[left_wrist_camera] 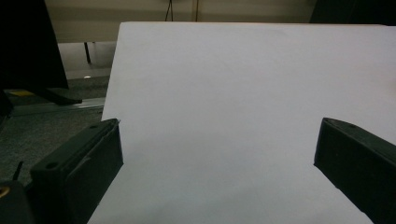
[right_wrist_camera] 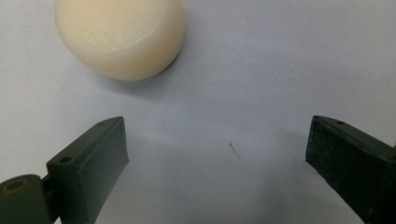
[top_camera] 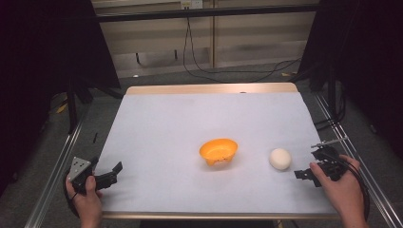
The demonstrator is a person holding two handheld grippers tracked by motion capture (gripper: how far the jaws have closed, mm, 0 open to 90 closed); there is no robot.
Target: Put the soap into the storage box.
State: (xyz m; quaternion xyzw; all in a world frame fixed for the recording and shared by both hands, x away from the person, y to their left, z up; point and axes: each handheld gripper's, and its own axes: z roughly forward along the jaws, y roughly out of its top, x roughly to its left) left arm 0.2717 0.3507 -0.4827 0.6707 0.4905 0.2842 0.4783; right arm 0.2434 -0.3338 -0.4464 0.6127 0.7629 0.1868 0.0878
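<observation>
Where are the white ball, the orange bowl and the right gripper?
white ball (top_camera: 280, 158), high view, middle of its top.
orange bowl (top_camera: 218, 151), high view, inside of the bowl.
right gripper (top_camera: 317, 158), high view, midway between its fingertips.

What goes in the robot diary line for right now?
right gripper: open, near cream ball, not touching | left gripper: open over bare sheet | orange bowl: mid-table

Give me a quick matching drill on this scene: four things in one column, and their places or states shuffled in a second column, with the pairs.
Things:
1. orange bowl
2. cream ball
3. left gripper
4. right gripper

Places or states:
A. open at the table's near left corner, nothing between its fingers
B. near the middle of the white sheet, tilted
C. open, just right of the ball, not touching it
D. between the bowl and the right gripper

Pairs: 1-B, 2-D, 3-A, 4-C
</observation>
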